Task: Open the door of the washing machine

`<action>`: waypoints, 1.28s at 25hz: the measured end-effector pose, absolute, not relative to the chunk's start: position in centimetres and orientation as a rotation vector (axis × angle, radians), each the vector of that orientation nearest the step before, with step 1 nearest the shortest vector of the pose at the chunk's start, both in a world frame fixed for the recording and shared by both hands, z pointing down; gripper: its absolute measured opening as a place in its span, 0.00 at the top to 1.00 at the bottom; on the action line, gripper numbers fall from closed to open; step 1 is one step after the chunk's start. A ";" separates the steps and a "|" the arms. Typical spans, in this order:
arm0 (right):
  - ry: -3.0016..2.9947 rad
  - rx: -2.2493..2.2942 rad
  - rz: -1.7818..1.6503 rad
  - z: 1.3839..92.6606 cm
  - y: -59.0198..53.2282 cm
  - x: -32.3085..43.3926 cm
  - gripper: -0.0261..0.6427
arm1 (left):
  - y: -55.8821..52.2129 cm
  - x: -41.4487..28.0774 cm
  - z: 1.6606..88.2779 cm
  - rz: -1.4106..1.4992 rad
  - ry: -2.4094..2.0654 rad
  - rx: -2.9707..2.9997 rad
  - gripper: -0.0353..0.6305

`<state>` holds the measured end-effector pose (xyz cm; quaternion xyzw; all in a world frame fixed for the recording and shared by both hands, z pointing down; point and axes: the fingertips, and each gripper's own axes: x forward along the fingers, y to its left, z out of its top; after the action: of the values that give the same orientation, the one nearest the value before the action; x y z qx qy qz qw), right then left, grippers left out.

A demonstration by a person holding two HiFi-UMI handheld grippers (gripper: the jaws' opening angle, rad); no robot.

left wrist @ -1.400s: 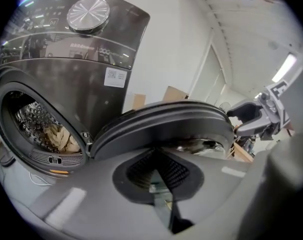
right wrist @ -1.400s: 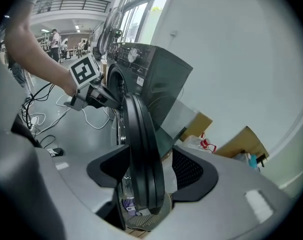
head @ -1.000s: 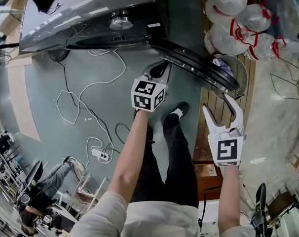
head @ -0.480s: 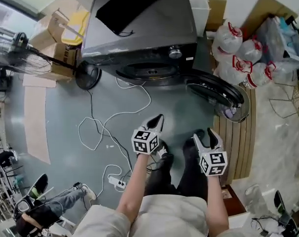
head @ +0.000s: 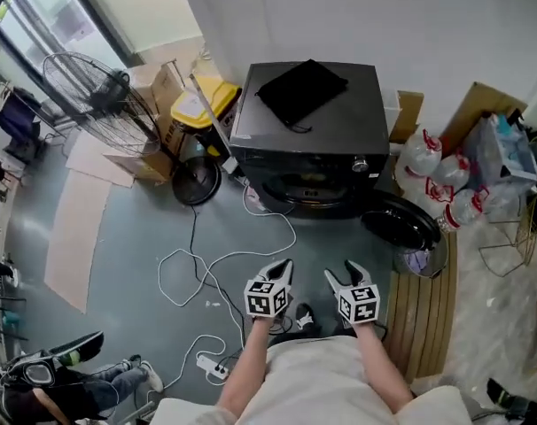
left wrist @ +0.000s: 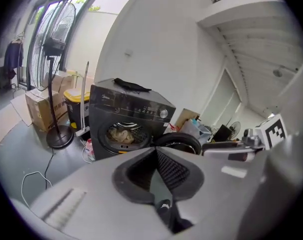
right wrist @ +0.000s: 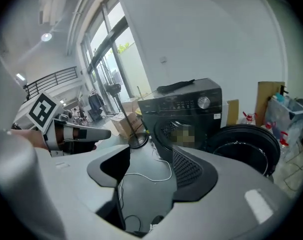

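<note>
Against far wall, washing machine (head: 308,140) stands with door (head: 400,224) swung wide open. We note both grippers now drawn back, well apart from it. Left gripper (head: 283,271) fingers together, empty; right gripper (head: 341,277) fingers apart, empty. We judge task complete.

One dark grey front-loading washing machine (head: 361,104) was counted, with one round black door (head: 400,222) and one flat black cloth (head: 302,89) on its top. There were one tall black pedestal fan (head: 84,87) and one yellow plastic bin (head: 196,106). One white power strip (head: 211,367) lay on the grey floor (head: 144,228). Two sets of tongs showed: the left tongs (head: 284,266) and the right tongs (head: 342,273).
</note>
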<state>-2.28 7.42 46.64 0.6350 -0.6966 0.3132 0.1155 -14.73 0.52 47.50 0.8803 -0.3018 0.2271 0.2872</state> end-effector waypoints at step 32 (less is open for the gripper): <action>-2.095 1.936 0.728 42.3 6.7 -4.8 0.96 | 0.1 -16.5 44.2 0.504 -0.855 2.456 0.86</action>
<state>-4.82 6.67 42.26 0.6544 -0.7081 0.2462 0.0983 -16.54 0.06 44.22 0.8991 -0.3130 0.1846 0.2440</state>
